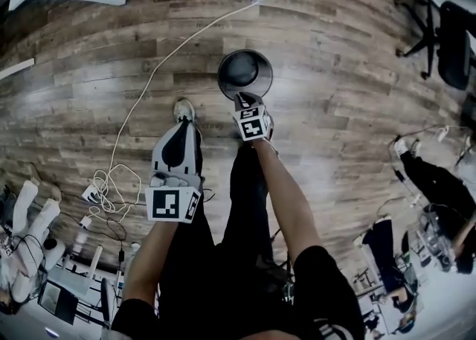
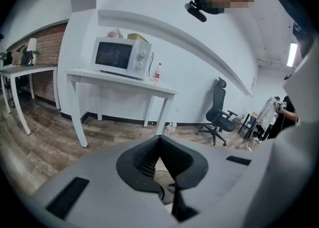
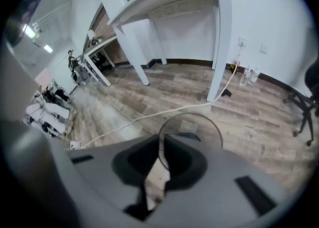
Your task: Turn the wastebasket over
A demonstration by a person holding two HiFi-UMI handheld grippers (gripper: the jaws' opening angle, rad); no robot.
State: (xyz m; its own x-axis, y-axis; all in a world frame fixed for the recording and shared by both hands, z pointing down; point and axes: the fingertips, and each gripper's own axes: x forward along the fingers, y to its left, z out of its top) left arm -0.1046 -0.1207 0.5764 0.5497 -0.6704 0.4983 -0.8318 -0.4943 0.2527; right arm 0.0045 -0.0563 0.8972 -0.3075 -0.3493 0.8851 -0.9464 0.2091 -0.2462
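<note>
Toward the upper centre of the head view, the wastebasket (image 1: pixel 245 71) sits mouth-up. The right gripper (image 1: pixel 245 99) pinches its near rim, probably to tip it over, while the left gripper (image 1: pixel 182 132) hangs clenched and empty.

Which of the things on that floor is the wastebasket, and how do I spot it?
Start from the wooden floor and follow the white cable crossing it. Just right of the cable, ahead of the person's feet, sits the wastebasket, its near rim between the shut jaws of the right gripper. It alone is round: a dark circle with a paler rim.
</note>
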